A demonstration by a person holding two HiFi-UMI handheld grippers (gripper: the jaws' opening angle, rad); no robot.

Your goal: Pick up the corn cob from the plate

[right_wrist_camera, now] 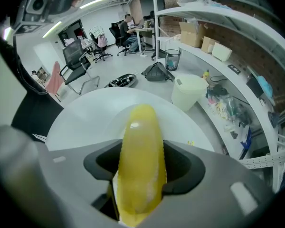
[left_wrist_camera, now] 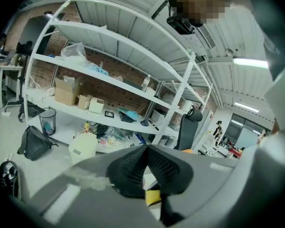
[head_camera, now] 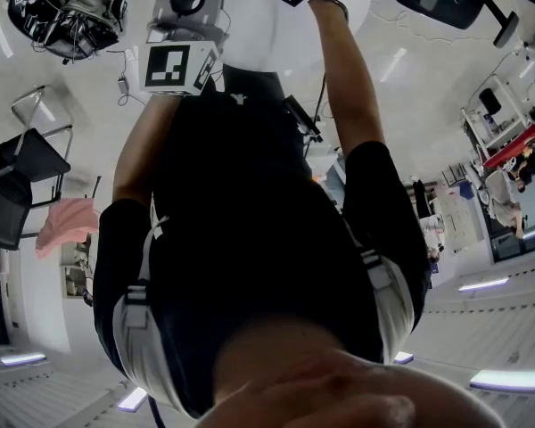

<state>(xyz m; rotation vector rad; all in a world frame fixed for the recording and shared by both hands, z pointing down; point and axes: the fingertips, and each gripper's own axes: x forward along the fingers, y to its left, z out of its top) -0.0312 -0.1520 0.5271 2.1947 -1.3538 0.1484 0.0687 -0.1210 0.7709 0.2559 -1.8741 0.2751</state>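
Currently: your right gripper (right_wrist_camera: 141, 167) has its jaws closed against the smooth yellow corn cob (right_wrist_camera: 138, 137), over the round white plate (right_wrist_camera: 85, 118). Grasp made; lift apparently outstanding. Your left gripper (left_wrist_camera: 146, 148): jaws together, empty.

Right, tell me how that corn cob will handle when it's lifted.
The corn cob looks glossy, with a bright highlight near its tip, so it may slip between the right gripper's pads. It runs straight where it juts past the jaws, so it is probably stiff. Being rounded, it would likely roll if set down loose.
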